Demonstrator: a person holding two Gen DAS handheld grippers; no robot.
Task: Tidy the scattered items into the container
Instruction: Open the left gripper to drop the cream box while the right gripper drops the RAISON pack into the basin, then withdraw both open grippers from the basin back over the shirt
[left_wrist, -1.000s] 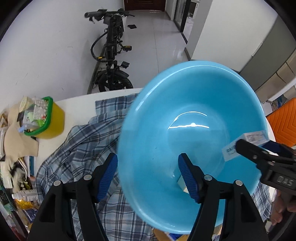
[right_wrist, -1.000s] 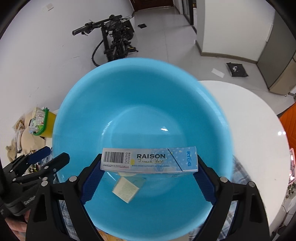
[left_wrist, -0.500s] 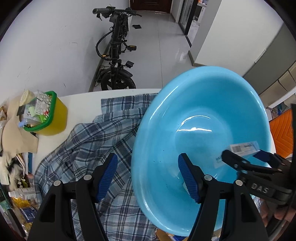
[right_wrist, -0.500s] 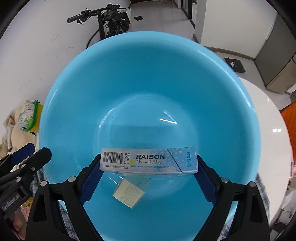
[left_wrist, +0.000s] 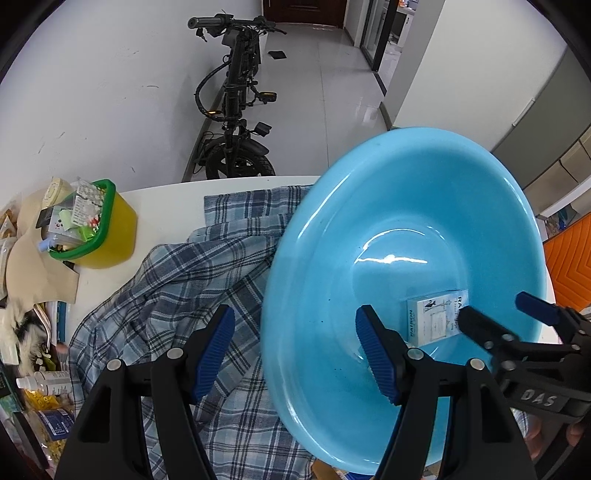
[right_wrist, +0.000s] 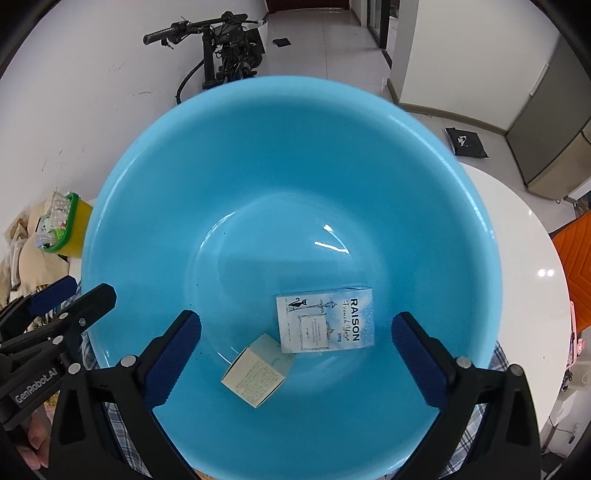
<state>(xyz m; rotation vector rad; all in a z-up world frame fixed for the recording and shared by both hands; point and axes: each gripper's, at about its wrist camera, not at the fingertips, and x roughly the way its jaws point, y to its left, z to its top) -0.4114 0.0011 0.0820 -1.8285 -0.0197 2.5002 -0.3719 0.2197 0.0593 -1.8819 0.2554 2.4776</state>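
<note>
A big light-blue basin (right_wrist: 295, 155) stands on a plaid shirt on the white table; it also shows in the left wrist view (left_wrist: 424, 206). A pale-blue RAISON box (right_wrist: 325, 320) lies flat on its bottom, next to a small cream paper packet (right_wrist: 256, 373). The box also shows in the left wrist view (left_wrist: 436, 317). My right gripper (right_wrist: 295, 350) is open and empty above the basin's near side. My left gripper (left_wrist: 295, 350) is open and empty, straddling the basin's left rim.
A blue plaid shirt (left_wrist: 177, 295) lies under and left of the basin. A yellow tub with a green rim (left_wrist: 99, 229) full of small items stands at the left. Clutter lies along the table's left edge. A bicycle (left_wrist: 236, 110) leans on the wall behind.
My right gripper has opened and let go of the RAISON box, which now lies on the basin's bottom. The left gripper has drawn back a little to the left.
</note>
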